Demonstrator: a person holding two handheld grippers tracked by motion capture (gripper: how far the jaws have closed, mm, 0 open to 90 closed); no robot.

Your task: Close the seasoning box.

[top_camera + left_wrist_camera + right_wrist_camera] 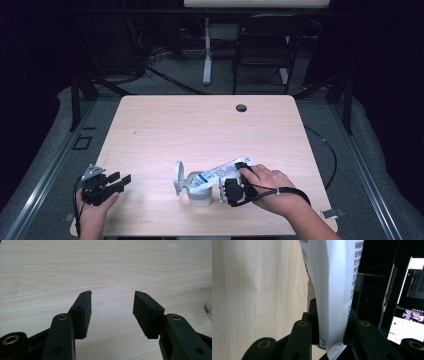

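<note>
A: Location of the white pouch [220, 173]?
B: Near the table's [200, 125] front edge, tilted, its lower end in the open grey canister [198, 191] with the lid [178, 177] swung aside.
A: Right gripper [234, 189]?
B: Clamped on the pouch's end [332, 315].
A: Left gripper [112, 312]?
B: Jaws spread, nothing between them, well apart at front left

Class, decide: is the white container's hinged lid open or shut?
Open: the round lid stands beside the container, with the pouch entering its mouth.
</note>
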